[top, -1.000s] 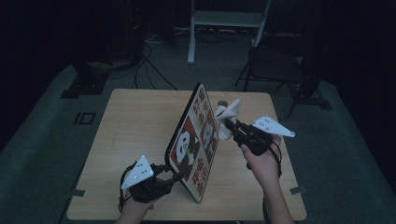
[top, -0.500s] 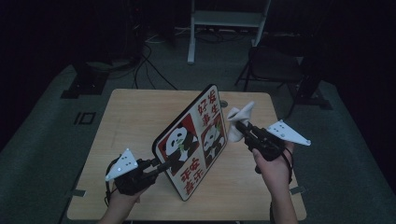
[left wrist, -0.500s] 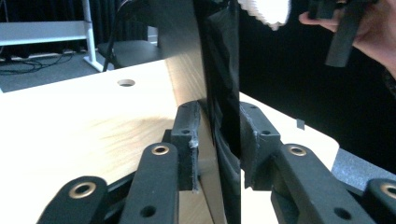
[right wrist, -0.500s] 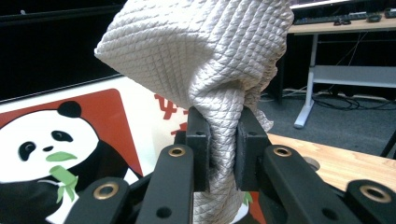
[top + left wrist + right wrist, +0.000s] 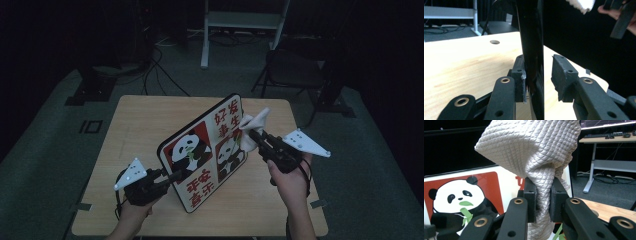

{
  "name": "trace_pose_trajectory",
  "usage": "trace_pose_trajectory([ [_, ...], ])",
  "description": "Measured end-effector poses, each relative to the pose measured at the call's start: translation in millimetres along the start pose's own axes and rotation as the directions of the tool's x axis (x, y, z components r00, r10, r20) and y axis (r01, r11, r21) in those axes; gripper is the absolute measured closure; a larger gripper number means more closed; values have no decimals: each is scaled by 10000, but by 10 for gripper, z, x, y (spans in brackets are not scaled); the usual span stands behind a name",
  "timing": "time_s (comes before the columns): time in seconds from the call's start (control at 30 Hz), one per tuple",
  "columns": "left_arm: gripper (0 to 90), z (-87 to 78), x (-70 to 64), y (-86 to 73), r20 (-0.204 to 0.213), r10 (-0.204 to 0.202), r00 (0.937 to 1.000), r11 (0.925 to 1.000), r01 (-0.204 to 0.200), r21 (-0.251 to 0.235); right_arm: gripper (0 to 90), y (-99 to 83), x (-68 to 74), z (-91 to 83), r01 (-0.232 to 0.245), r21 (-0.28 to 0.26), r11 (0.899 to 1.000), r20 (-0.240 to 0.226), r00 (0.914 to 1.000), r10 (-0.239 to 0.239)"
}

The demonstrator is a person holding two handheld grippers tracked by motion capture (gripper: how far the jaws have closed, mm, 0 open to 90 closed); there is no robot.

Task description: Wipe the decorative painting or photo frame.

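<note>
A black-rimmed board (image 5: 205, 150) with panda pictures and red characters stands tilted on its lower edge on the wooden table (image 5: 140, 120). My left gripper (image 5: 175, 176) holds its lower left rim; in the left gripper view the board's edge (image 5: 531, 50) sits between the jaws of the left gripper (image 5: 539, 75), one pad pressed to it. My right gripper (image 5: 251, 134) is shut on a white quilted cloth (image 5: 252, 125) held against the board's upper right face. In the right gripper view the cloth (image 5: 531, 150) bulges above the right gripper (image 5: 543, 195), with a panda picture (image 5: 456, 195) behind.
A dark folding chair (image 5: 295, 75) and a white desk frame (image 5: 240, 25) stand beyond the table's far edge. Cables (image 5: 155, 65) run over the floor at the back left. A round hole (image 5: 494, 42) is cut in the tabletop.
The board has swung round from nearly edge-on, so its picture face now shows to the high view. My left gripper moved left with its rim; my right gripper stayed with the cloth at its upper right.
</note>
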State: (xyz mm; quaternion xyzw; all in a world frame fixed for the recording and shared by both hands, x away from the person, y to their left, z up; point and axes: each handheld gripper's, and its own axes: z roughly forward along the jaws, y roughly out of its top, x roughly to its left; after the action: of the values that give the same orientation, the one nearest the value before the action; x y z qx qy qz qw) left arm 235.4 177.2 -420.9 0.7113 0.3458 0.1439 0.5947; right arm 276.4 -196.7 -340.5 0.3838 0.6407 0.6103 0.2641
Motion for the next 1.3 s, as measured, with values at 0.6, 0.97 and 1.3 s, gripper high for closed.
trace_pose_trajectory([
  [0.6,748,-22,524,120,949,126,9954,9998,-137,115,793,282,32,81,497,-514,9974,201,9986,-487],
  [0.97,758,-12,574,136,1278,290,9914,9994,-314,166,794,655,-78,606,691,-509,9963,300,9973,-676],
  [1.3,757,-21,565,132,1237,408,9915,9989,-434,184,796,478,-209,1015,1084,1102,9880,815,9897,-1177],
])
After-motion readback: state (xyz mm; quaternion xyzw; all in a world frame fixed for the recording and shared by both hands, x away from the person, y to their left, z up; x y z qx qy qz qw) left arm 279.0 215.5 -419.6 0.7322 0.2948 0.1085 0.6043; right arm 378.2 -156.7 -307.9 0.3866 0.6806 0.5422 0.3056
